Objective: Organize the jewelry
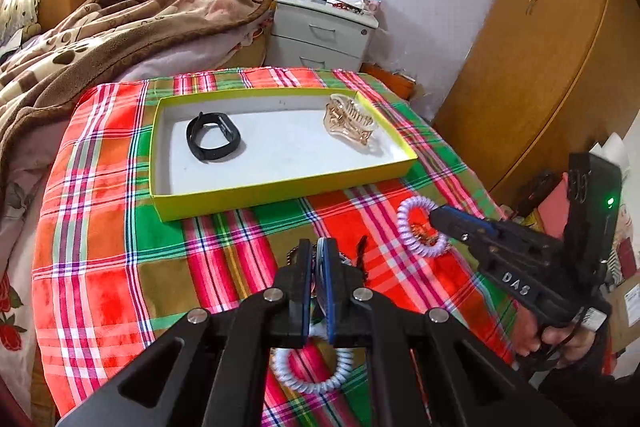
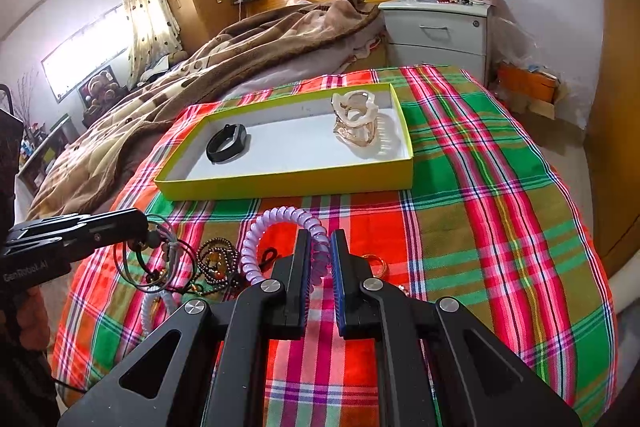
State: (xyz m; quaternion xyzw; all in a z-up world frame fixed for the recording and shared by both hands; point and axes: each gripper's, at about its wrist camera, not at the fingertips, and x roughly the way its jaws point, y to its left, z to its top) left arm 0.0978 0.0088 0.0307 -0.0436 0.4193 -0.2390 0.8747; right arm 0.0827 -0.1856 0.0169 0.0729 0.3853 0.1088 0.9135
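Observation:
A yellow-rimmed tray lies on the plaid cloth. In it are a black band at left and a gold-clear hair claw at right. My right gripper is shut on a purple spiral hair tie in front of the tray. My left gripper is shut on thin hair bands. A pale blue spiral tie and dark bead bracelets lie below it.
The plaid cloth covers a raised surface beside a bed with a brown blanket. A grey nightstand stands behind. A wooden wardrobe is at right. A gold ring lies by my right fingers.

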